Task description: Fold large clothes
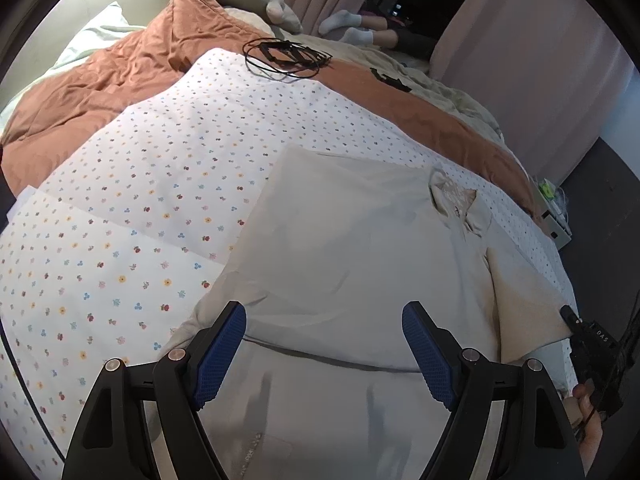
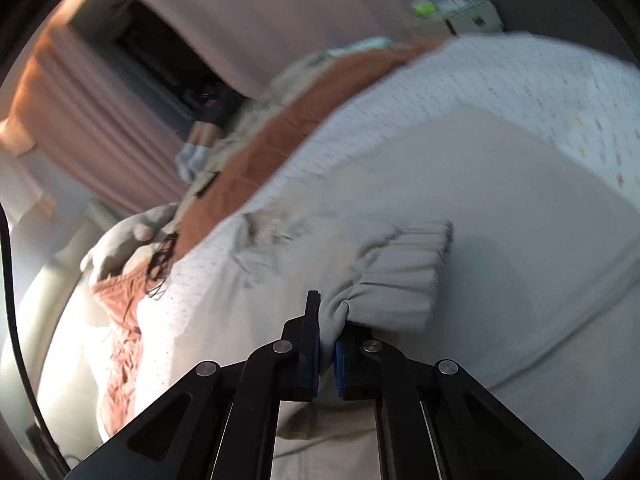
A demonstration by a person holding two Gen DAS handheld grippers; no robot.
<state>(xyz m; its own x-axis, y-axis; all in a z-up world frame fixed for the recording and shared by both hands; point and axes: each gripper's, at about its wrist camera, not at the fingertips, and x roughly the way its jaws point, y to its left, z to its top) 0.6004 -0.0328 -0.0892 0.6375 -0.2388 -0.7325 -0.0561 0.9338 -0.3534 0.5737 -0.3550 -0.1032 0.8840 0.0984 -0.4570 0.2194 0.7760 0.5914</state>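
Right now a pale grey shirt (image 1: 352,240) lies spread on the flowered sheet (image 1: 160,168) that covers the bed, its collar (image 1: 452,196) toward the rust-brown quilt (image 1: 120,72). The left claw (image 1: 324,356) hangs over the shirt's near part with its blue pads (image 1: 220,356) wide apart and nothing between them. The right claw (image 2: 328,344) is clamped on the gathered cuff of a sleeve (image 2: 392,280), lifting the bunched cloth above the shirt. A coil of black cable (image 1: 284,58) rests farther up the bed.

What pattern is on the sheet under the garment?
White sheet with small multicoloured flowers; clearest in the left wrist view.
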